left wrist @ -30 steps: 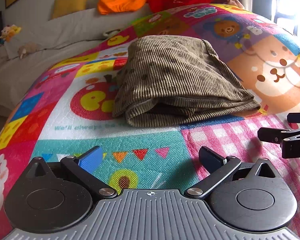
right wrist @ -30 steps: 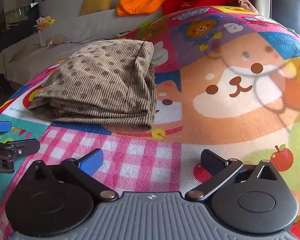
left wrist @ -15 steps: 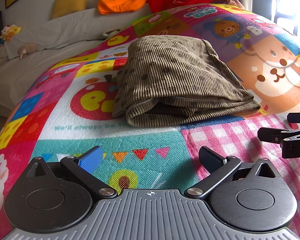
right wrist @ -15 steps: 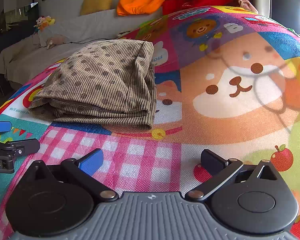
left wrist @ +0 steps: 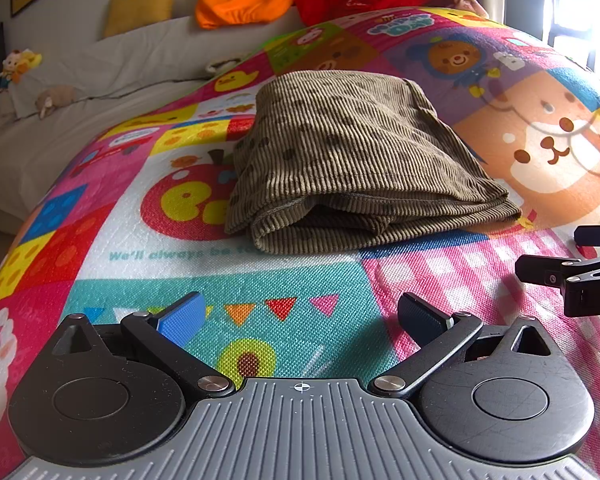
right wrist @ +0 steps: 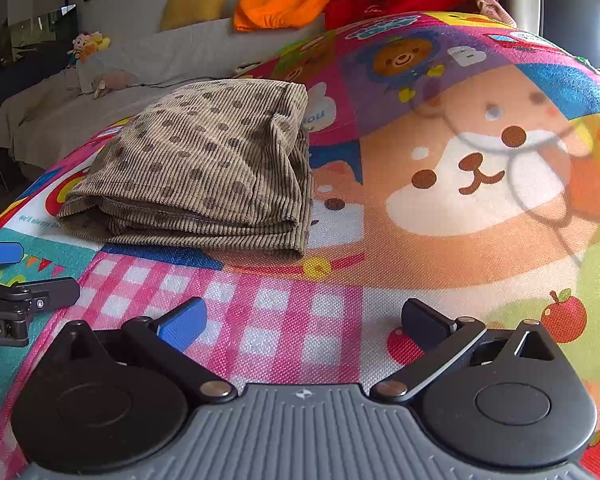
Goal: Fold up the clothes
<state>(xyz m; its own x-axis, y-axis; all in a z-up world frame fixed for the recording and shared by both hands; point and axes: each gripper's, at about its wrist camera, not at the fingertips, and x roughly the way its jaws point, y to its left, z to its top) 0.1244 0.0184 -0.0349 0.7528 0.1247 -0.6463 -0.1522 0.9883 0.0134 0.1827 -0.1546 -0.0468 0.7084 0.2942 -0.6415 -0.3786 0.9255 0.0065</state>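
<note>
A brown corduroy garment, ribbed and printed with darker dots, lies folded into a thick, roughly rectangular bundle on a colourful play mat. Its stacked layers show as soft rounded folds along the near side, with a stitched hem visible between them. The mat has a woven, grainy surface printed with cartoon animals, an apple, a row of small triangular flags and a pink-and-white gingham patch. The bundle sits toward the mat's far left part, well in from the edges, its near fold lying just beyond the gingham patch.

The left tool hovers over the teal and gingham area near the mat's near edge, fingers spread wide and empty, one pad blue and one black, both finely textured. The right tool sits just beside it over the gingham patch, likewise splayed apart and holding nothing. Neither touches the garment.

Beyond the mat's far edge, a grey-covered sofa carries yellow, orange and red cushions.
</note>
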